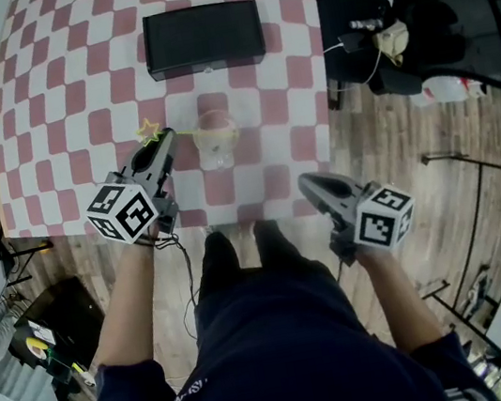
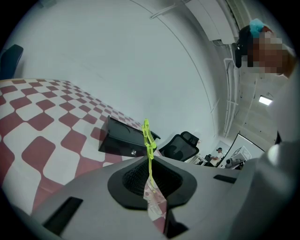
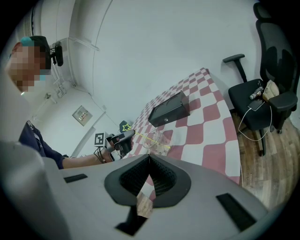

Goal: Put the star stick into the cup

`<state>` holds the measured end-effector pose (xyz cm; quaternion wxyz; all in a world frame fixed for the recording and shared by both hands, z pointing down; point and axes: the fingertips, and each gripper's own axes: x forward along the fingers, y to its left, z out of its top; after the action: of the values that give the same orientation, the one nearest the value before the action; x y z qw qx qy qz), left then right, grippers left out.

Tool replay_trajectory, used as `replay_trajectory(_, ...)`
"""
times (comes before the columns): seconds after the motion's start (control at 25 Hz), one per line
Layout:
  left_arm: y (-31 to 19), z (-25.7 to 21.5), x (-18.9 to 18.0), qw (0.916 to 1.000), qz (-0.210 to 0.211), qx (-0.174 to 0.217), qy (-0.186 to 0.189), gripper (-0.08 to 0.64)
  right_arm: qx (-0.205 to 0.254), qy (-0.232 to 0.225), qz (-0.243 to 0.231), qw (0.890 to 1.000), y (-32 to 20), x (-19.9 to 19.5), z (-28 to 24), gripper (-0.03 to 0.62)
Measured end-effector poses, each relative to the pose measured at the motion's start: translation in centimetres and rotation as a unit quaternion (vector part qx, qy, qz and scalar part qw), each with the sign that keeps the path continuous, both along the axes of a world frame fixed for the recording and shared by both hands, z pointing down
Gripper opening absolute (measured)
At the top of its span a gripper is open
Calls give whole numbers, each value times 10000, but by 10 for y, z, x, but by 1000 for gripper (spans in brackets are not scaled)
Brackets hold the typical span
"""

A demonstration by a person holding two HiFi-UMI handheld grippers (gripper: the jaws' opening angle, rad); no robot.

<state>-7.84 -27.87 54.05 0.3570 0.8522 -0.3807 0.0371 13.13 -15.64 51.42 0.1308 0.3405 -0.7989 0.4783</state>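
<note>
thin neon-yellow star stick [image 2: 148, 137] pinched in left claw [image 2: 150, 164], tip at clear round cup [image 1: 218, 141], right claw [image 3: 149, 157] closed, empty

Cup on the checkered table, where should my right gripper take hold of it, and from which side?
I'd take the clear cup by its right wall just below the rim, coming in from the right. It stands upright, and the star stick held in the left gripper leans over its left rim, so that side is taken.

On surface [image 1: 54, 104], box [image 1: 202, 37] far centre, cup [image 1: 216, 138] nearer, star stick [image 1: 177, 133] slanting from cup leftward, chair [image 1: 450, 28] off right.
</note>
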Motion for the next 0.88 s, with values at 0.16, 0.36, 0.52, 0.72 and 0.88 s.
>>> replay_trajectory(0.16, 5, 4, 5, 9998, 168, -67, -67, 79, 12, -8, 4, 10000, 0, -3, -2, 15)
replay_trajectory(0.36, 12, 5, 5, 9996, 235, -143, -64, 135, 14, -6, 74, 10000, 2, -1, -2, 15)
replay_trajectory(0.52, 26, 3, 1, 9992, 303, -234, -80, 161, 94, -22, 96, 9999, 2, -4, -7, 15)
replay_trajectory(0.72, 48, -2, -9, 9988, 386, -291, -93, 155, 278, -78, 83, 9995, -1, -13, -20, 15)
replay_trajectory(0.88, 62, -21, -16, 9989, 434, -89, -145, 126, 442, -97, 75, 9989, -2, -21, -30, 15)
